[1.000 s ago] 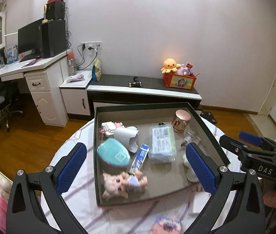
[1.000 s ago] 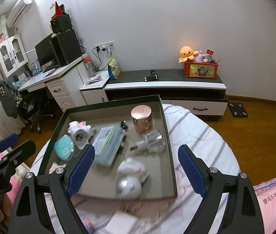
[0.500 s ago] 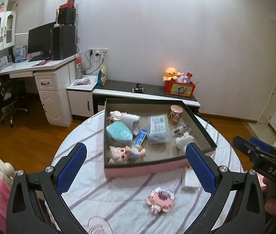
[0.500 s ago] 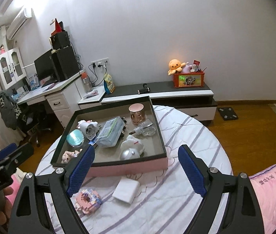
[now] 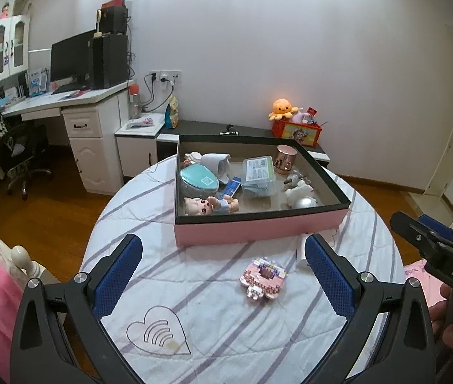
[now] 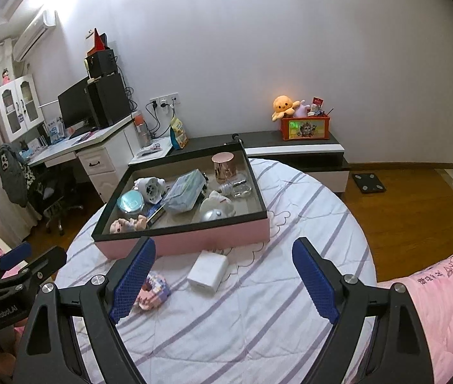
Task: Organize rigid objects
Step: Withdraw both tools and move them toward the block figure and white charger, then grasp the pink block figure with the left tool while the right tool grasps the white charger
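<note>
A round bench [image 5: 162,288] with a white, purple-striped quilted cover carries a shallow box [image 5: 258,228] with pink sides and a black rim, set toward the far edge. Inside the box lie a small doll [image 5: 210,205] at the near left corner, a teal round case [image 5: 199,177] behind it, a blue tube [image 5: 231,187], a clear plastic case [image 5: 258,172] in the middle, a copper-coloured cup [image 5: 285,159] standing upright at the far right, a white plush toy [image 5: 300,192], a grey ball [image 5: 303,203] and a white cylinder [image 5: 215,164] lying on its side near the far left.

Outside the box, on the cover just in front of its near wall, a white block [image 6: 208,270] lies near the box's right half, and a pink block toy [image 5: 264,277] lies nearer the near edge, apart from the box.

The left hand-held gripper [image 5: 226,275] hangs over the near part of the bench with its blue pads wide apart and nothing between them. The right hand-held gripper [image 6: 225,283] is likewise spread wide and empty, over the near right part; the white block shows between its fingers but lies on the cover, untouched.
</note>
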The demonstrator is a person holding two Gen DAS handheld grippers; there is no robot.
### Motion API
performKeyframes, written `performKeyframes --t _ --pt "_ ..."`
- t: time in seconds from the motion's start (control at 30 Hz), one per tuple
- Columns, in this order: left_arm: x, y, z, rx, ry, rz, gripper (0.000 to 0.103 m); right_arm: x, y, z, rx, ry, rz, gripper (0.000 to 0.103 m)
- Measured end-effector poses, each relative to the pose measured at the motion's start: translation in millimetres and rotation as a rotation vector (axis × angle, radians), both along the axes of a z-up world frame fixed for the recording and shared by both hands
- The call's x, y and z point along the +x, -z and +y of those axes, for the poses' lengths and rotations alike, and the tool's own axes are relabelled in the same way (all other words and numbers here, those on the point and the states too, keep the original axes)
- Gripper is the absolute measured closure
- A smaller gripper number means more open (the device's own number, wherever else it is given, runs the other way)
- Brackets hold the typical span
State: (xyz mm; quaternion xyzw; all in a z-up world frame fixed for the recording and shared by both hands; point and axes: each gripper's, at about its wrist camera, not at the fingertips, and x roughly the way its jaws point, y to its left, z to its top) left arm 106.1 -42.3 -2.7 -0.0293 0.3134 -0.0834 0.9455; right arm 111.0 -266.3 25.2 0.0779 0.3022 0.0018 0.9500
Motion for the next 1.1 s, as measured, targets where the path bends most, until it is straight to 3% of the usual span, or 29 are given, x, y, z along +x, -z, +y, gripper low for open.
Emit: performKeyframes --t 0.3,0.57,1.1 --pt "-9 -6 -7 0.009 0.015 -0.026 0.000 -8 0 2 -0.010 0.003 -0.001 0.014" --pt "-3 7 -9 0.002 0.026 0.010 0.000 -1 9 2 -0.014 0.006 0.032 0.014" --pt "47 101 -50 0.044 0.120 0.260 0.000 42 69 -6 -0.002 0.003 0.209 0.014"
